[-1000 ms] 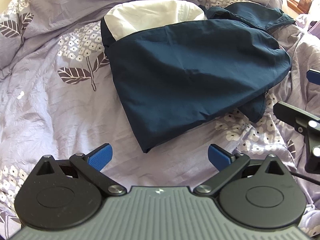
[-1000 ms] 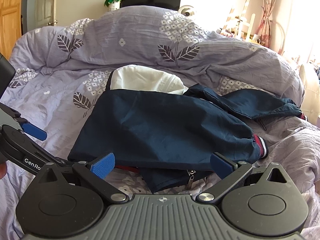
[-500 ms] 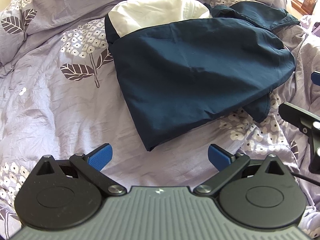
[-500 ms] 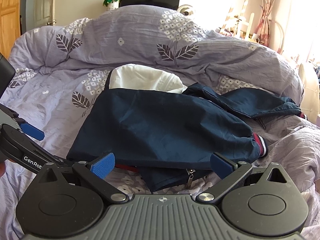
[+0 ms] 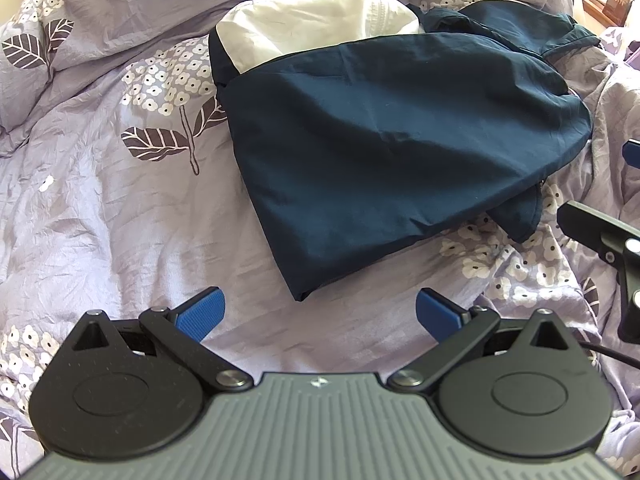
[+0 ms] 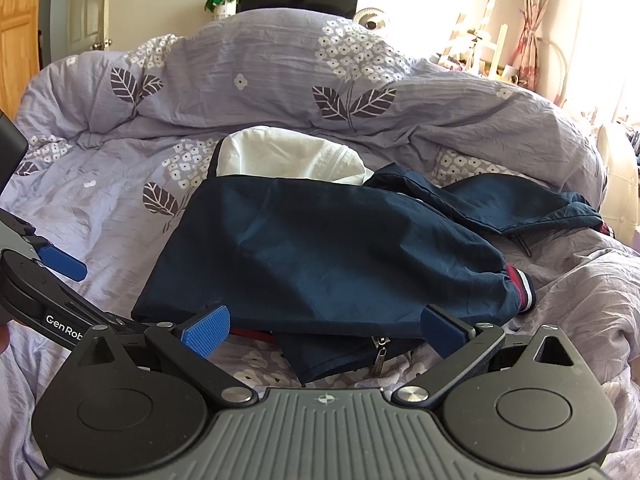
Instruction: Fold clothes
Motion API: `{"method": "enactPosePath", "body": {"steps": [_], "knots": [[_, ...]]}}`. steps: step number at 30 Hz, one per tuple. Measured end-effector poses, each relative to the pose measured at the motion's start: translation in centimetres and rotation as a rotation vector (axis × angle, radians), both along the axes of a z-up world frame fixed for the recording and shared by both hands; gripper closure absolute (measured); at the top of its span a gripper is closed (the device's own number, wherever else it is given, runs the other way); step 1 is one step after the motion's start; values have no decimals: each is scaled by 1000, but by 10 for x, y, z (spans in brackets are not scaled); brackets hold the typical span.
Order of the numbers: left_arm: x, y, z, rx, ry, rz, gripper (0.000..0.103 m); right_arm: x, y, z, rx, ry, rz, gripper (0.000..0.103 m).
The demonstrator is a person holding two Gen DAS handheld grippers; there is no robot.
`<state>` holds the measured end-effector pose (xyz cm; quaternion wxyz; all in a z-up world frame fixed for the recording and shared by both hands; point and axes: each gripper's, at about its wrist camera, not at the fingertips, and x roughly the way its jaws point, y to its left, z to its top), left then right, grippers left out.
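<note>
A navy jacket point(image 5: 384, 152) with a white lining point(image 5: 312, 20) lies partly folded on a bed covered by a lilac floral duvet point(image 5: 100, 208). The left gripper point(image 5: 318, 314) hovers near the jacket's front corner, jaws spread wide and empty. The right gripper point(image 6: 324, 330), equally wide and holding nothing, sits just before the jacket's zipper pull point(image 6: 379, 354) and striped cuff point(image 6: 520, 286)

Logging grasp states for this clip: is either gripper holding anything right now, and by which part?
Nothing is held. The left gripper and right gripper are both open, short of the navy jacket on the bed.
</note>
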<state>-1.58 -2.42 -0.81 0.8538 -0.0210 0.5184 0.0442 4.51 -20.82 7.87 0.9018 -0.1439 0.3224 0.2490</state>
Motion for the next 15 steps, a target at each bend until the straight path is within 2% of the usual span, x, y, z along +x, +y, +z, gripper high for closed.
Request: {"method": "enactPosePath", "body": {"steps": [8, 15], "knots": [[18, 20, -11, 6, 8, 1, 0, 1, 0, -1, -1, 6, 0, 0], [20, 24, -8, 10, 18, -2, 0, 1, 0, -3, 0, 6, -4, 0]]}}
